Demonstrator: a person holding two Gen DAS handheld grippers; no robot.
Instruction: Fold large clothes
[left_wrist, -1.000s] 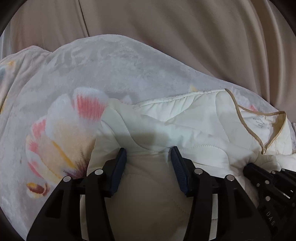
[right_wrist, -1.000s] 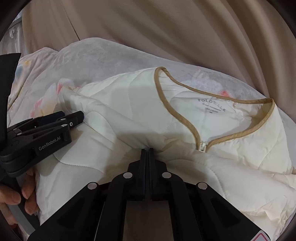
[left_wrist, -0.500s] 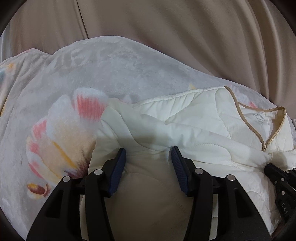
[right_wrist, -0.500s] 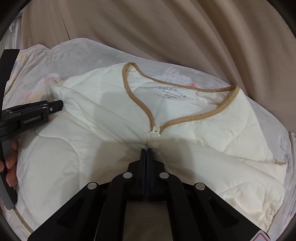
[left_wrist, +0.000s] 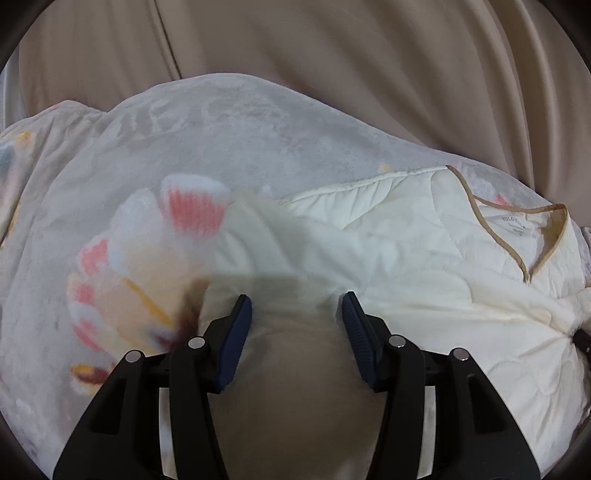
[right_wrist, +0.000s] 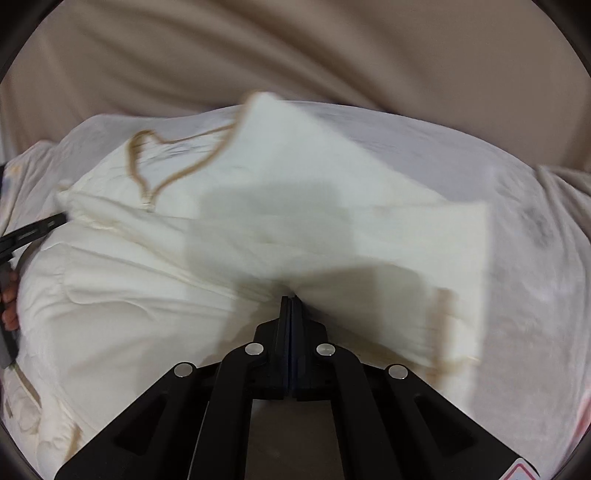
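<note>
Cream quilted jacket (right_wrist: 155, 295) lies across the floral blanket (left_wrist: 207, 147), spread wide ahead of your right gripper (right_wrist: 291, 299). Its jaws are pressed together on a pinch of fabric, and you have dragged that fold sideways, away from the tan-trimmed neckline (right_wrist: 173, 162), so the sleeve is coming out flat. Your left gripper (left_wrist: 295, 314) stays put, jaws apart over the other sleeve, gripping nothing.
</note>
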